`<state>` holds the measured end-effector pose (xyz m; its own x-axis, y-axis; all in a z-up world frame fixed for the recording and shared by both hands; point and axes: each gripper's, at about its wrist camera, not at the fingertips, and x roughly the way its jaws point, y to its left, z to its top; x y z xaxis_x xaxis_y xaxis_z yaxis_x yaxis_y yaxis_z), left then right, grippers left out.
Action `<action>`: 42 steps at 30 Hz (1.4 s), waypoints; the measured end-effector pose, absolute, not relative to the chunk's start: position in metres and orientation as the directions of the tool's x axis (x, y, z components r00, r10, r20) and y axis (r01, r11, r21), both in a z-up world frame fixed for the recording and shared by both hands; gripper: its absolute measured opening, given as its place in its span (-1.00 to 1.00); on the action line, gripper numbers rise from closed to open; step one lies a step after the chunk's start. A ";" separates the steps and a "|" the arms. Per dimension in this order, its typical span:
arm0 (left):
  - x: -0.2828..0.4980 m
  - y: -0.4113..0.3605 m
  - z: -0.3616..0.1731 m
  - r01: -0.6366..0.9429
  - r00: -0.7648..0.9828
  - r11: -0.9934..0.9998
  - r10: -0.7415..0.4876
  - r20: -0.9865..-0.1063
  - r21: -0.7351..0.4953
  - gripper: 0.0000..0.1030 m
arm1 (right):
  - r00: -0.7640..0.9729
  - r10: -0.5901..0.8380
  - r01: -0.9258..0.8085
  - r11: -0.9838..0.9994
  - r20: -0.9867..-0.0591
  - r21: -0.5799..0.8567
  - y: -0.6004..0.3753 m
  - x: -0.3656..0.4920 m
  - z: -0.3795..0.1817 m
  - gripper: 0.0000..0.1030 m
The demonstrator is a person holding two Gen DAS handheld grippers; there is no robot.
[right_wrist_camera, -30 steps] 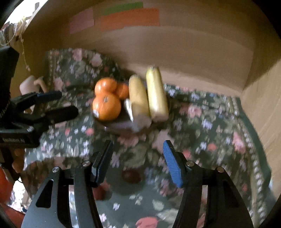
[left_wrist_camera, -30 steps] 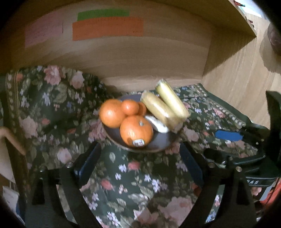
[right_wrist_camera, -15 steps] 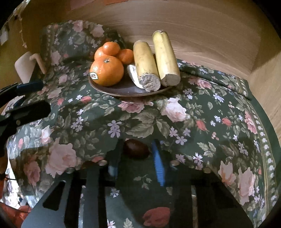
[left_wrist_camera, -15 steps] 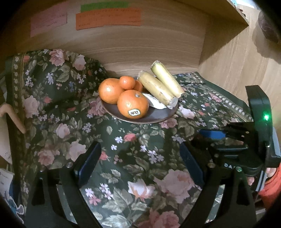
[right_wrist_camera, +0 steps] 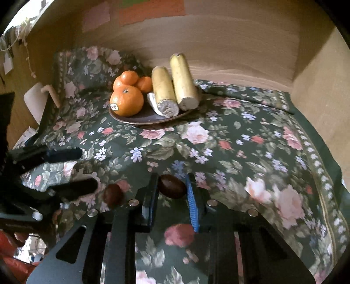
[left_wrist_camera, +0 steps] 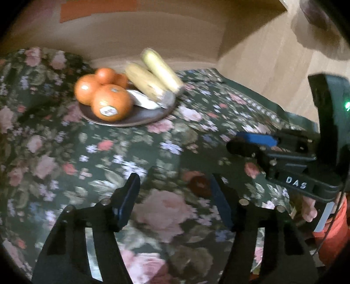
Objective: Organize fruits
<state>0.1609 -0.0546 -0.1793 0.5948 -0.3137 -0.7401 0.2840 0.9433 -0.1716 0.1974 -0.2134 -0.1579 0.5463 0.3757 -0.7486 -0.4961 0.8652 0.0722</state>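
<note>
A dark floral tablecloth is draping over the surface inside a wooden alcove, its back wall carrying orange and pink paper notes. A pale wooden chair back is showing beyond the cloth's left edge.
</note>
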 end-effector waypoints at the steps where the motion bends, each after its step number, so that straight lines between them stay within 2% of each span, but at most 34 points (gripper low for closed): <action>1: 0.161 -0.057 -0.181 0.290 0.589 0.941 -0.318 -0.743 -0.172 0.16 | 0.550 0.373 -0.493 0.867 -0.747 0.071 -0.215 0.196 -0.157 -0.56; 5: 0.160 -0.073 -0.191 0.324 0.556 0.929 -0.339 -0.759 -0.178 -0.09 | 0.560 0.375 -0.483 0.872 -0.739 0.076 -0.223 0.187 -0.153 -0.56; 7: 0.159 -0.078 -0.193 0.324 0.570 0.933 -0.326 -0.755 -0.158 -0.14 | 0.564 0.377 -0.481 0.873 -0.735 0.078 -0.226 0.184 -0.151 -0.56; 9: 0.160 -0.080 -0.194 0.326 0.577 0.935 -0.316 -0.753 -0.143 -0.50 | 0.568 0.377 -0.479 0.874 -0.732 0.079 -0.226 0.182 -0.150 -0.56; 10: 0.160 -0.080 -0.194 0.327 0.576 0.934 -0.319 -0.753 -0.146 -0.55 | 0.569 0.379 -0.479 0.874 -0.730 0.080 -0.227 0.181 -0.150 -0.56; 18: 0.165 -0.062 -0.188 0.301 0.594 0.941 -0.311 -0.742 -0.153 -0.58 | 0.569 0.399 -0.501 0.862 -0.719 0.082 -0.215 0.186 -0.145 -0.56; 35: 0.212 0.012 -0.149 0.167 0.695 0.982 -0.181 -0.696 -0.088 -0.58 | 0.546 0.470 -0.606 0.793 -0.693 0.061 -0.158 0.236 -0.133 -0.56; 42: 0.239 0.028 -0.157 0.144 0.689 0.987 -0.151 -0.708 -0.071 -0.58 | 0.516 0.480 -0.641 0.766 -0.710 0.052 -0.130 0.261 -0.137 -0.56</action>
